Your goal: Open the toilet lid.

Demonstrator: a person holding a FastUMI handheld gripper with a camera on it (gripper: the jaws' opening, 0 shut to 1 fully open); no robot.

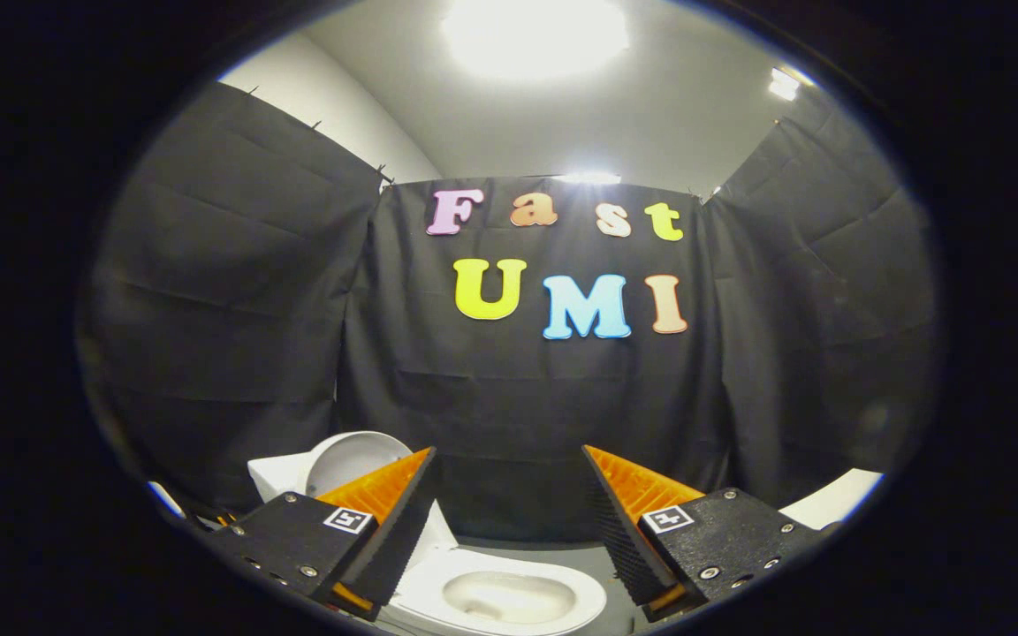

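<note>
- Held wide apart, gripping nothing: gripper [509, 495], its two fingers [385, 521] splayed to either side with open air between them.
- Hung behind everything, folded and creased: black cloth wall [235, 291] of the booth, three panels meeting at the corners.
- Seen above the cloth: pale ceiling [650, 115], lit by a bright round lamp [534, 35] and a smaller light [783, 84] off to the right.
- Stood low down between and just beyond the fingers: white toilet [438, 601], partly covered by the left finger.
- Lay open to view between the fingers: oval bowl [509, 596] with its rim [593, 601] bare.
- Stood raised already, upright and leaning back against the cistern [275, 473]: toilet lid [345, 459], rounded and white, just beyond the tip of the left finger; touching that finger or not, could not be told.
- Glimpsed beyond the right finger, well apart from the toilet: corner of a white surface [836, 499], kind not clear.
- Fixed on top of each finger's base: small square black-and-white marker [348, 519].
</note>
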